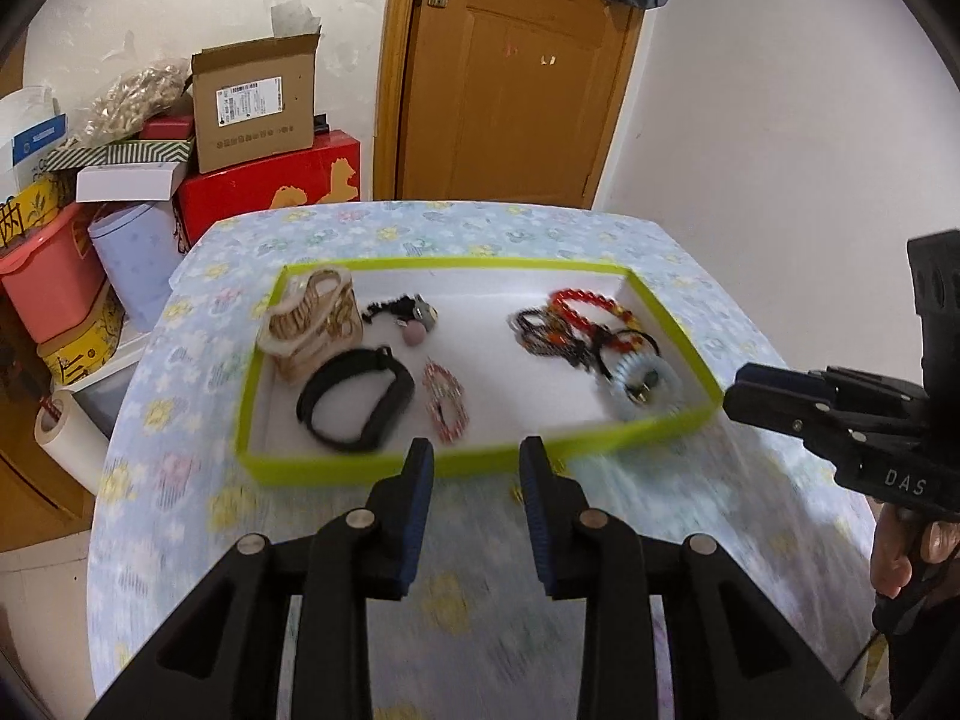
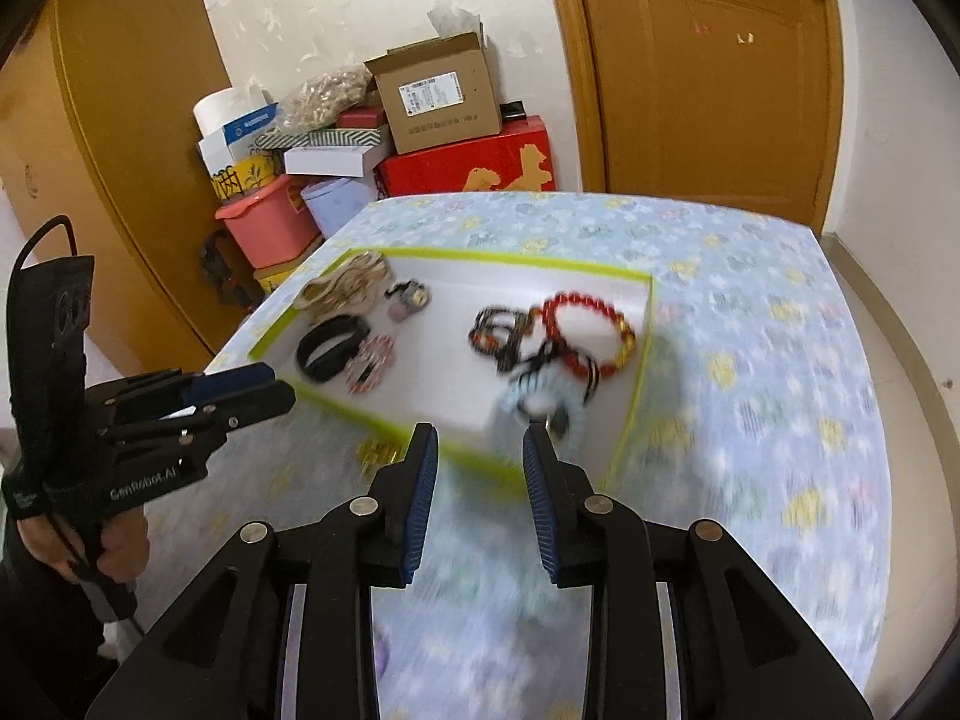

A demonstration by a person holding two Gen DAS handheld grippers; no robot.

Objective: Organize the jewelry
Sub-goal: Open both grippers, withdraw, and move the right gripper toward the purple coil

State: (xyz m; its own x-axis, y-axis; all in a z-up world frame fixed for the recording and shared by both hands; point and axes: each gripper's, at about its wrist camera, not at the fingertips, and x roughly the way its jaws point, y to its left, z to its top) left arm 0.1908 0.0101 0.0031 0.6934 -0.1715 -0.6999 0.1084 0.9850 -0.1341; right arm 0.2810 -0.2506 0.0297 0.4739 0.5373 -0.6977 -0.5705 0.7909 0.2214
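Note:
A green-rimmed white tray (image 1: 360,471) (image 2: 630,420) lies on the floral tablecloth. In it are a tan woven pouch (image 1: 312,324), a black band (image 1: 357,399) (image 2: 330,345), a red-white hair clip (image 1: 445,402) (image 2: 372,363), a small dark charm (image 1: 408,312), a red bead bracelet (image 1: 585,300) (image 2: 591,330), dark beaded bracelets (image 1: 540,330) (image 2: 498,330) and a pale blue coil hair tie (image 1: 645,384) (image 2: 540,396). My left gripper (image 1: 477,465) (image 2: 264,390) is open and empty before the tray's near rim. My right gripper (image 2: 479,450) (image 1: 744,399) is open and empty near the tray's right corner.
A small gold item (image 2: 378,453) lies on the cloth just outside the tray's near rim. Boxes, a pink bin (image 1: 54,282) and a red box (image 1: 270,186) are stacked past the table's left edge. A wooden door (image 1: 516,72) stands behind the table.

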